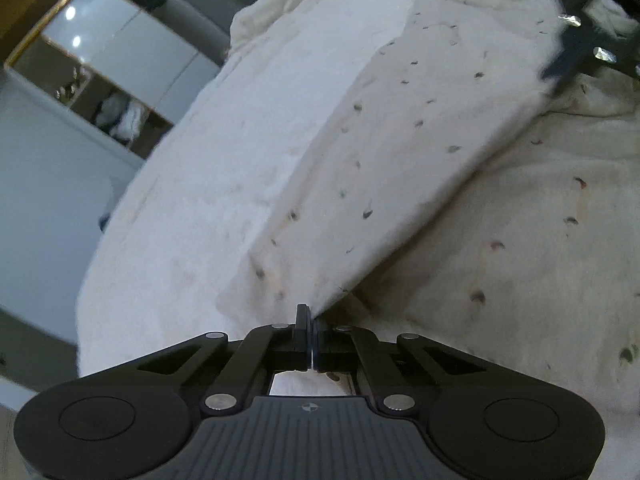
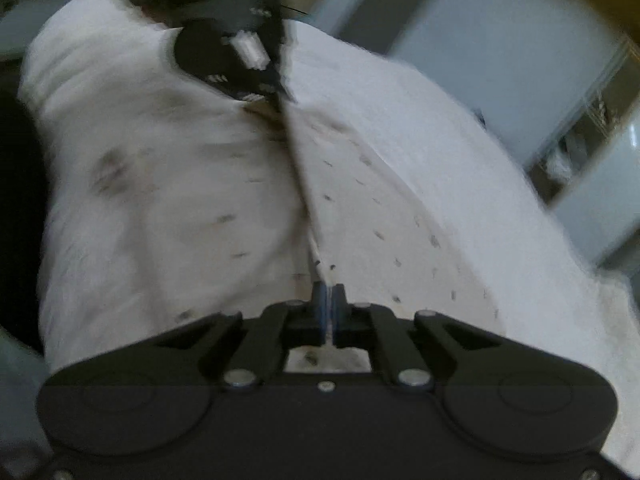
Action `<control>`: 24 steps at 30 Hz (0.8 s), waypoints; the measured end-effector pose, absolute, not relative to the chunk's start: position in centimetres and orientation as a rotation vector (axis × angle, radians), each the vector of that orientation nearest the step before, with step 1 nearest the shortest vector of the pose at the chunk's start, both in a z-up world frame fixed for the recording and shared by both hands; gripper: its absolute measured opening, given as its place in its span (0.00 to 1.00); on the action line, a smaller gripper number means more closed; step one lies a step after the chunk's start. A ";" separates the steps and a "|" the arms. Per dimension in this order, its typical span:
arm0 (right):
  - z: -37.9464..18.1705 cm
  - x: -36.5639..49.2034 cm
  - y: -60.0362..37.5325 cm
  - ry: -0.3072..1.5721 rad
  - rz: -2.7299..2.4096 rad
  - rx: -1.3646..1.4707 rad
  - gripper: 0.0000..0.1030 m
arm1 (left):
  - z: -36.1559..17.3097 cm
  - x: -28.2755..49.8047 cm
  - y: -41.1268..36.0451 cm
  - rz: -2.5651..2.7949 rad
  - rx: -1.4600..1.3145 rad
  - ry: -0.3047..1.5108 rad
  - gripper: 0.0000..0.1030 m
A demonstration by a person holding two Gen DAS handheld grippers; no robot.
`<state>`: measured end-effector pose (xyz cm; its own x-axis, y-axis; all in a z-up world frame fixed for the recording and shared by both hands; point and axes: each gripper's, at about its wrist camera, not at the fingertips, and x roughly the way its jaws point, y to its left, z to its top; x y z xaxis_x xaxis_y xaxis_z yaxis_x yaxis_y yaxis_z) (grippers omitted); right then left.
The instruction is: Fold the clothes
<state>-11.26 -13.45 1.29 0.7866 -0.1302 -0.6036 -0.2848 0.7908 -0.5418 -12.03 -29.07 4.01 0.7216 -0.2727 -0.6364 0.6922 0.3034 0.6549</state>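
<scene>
A white garment with small dark specks (image 1: pixel 400 152) is stretched between both grippers above a white bed cover (image 1: pixel 192 200). My left gripper (image 1: pixel 308 320) is shut on one corner of its lifted edge. My right gripper (image 2: pixel 329 300) is shut on the other corner of the same edge; it also shows at the top right of the left wrist view (image 1: pixel 588 48). The left gripper appears at the top of the right wrist view (image 2: pixel 240 60). The lifted flap (image 2: pixel 380 216) hangs over the rest of the garment (image 2: pixel 160 200), which lies below. The right wrist view is blurred.
The bed cover is bunched at the far end (image 1: pixel 320 4). A white wardrobe with open shelves holding clothes (image 1: pixel 120 116) stands beside the bed, also seen in the right wrist view (image 2: pixel 580 152). Dark floor shows past the bed's edge (image 2: pixel 16 184).
</scene>
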 end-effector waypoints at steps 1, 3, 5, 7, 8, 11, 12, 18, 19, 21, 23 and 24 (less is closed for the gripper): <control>1.0 -11.6 -13.1 0.681 0.117 -0.665 0.00 | 3.6 -12.4 -29.3 -0.662 1.110 0.456 0.00; 0.4 -12.3 -13.1 0.709 0.171 -0.629 0.06 | 2.9 -13.3 -29.4 -0.634 1.152 0.449 0.03; 0.9 -14.1 -13.9 0.692 0.146 -0.627 0.08 | 3.7 -13.9 -29.2 -0.631 1.111 0.446 0.10; 2.7 -16.0 -16.0 0.667 0.115 -0.538 0.25 | 4.7 -14.4 -28.9 -0.630 1.066 0.444 0.19; 3.8 -17.1 -17.7 0.661 0.093 -0.463 0.33 | 5.7 -15.1 -28.8 -0.627 1.022 0.433 0.28; 5.8 -19.3 -22.3 0.667 0.014 -0.316 0.36 | 8.9 -17.2 -29.5 -0.622 0.891 0.393 0.40; 6.1 -20.0 -24.3 0.676 -0.025 -0.267 0.37 | 9.7 -17.7 -30.7 -0.633 0.861 0.398 0.42; 6.1 -24.5 -39.7 0.700 -0.340 0.191 0.37 | 12.5 -22.3 -42.1 -0.759 0.769 0.398 0.61; 5.9 -25.5 -42.6 0.682 -0.392 0.307 0.38 | 12.5 -22.6 -43.5 -0.776 0.773 0.393 0.62; 5.5 -27.0 -46.9 0.639 -0.466 0.474 0.38 | 12.0 -24.8 -49.8 -0.856 0.795 0.368 0.62; 4.6 -28.3 -51.2 0.581 -0.546 0.609 0.38 | 11.2 -26.2 -54.4 -0.906 0.801 0.370 0.62; 4.1 -28.6 -52.7 0.567 -0.571 0.653 0.38 | 10.6 -27.0 -57.4 -0.937 0.803 0.377 0.62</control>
